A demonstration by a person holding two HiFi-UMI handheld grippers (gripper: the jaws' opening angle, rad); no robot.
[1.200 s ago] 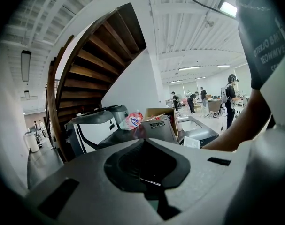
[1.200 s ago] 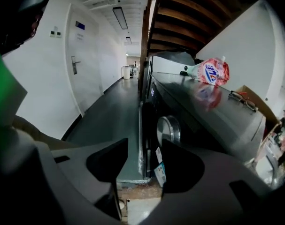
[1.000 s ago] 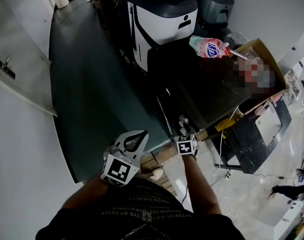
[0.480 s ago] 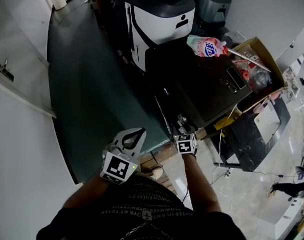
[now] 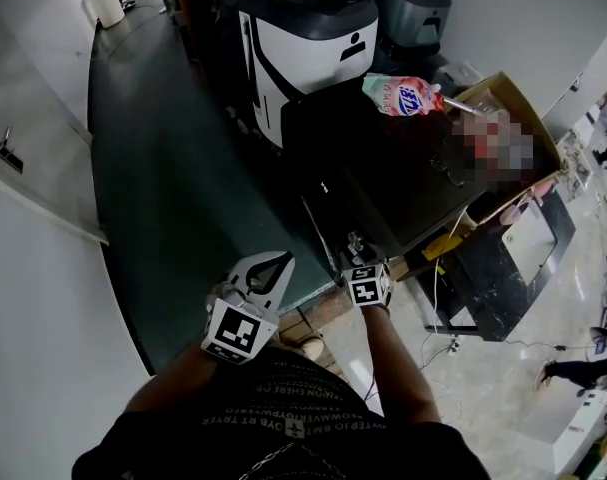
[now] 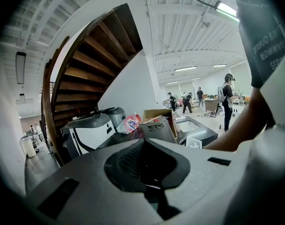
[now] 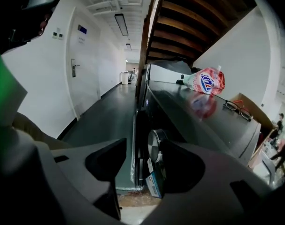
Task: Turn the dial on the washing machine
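Right gripper (image 7: 143, 156) at front of washer (image 5: 383, 168), jaws spread wide and opening. Silver dial (image 7: 155, 146) sits between them, close by the right jaw; contact unclear. Left gripper (image 5: 271, 265) at its 9 o'clock, jaws pressed together, empty. Pouch (image 5: 403, 95) on washer top, toward 12 o'clock.

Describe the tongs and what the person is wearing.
The left tongs and right tongs are pale grey moulded shells with dark inner pads. Each carries a white cube of black square markers. The person wears a black short-sleeved T-shirt with pale lettering.
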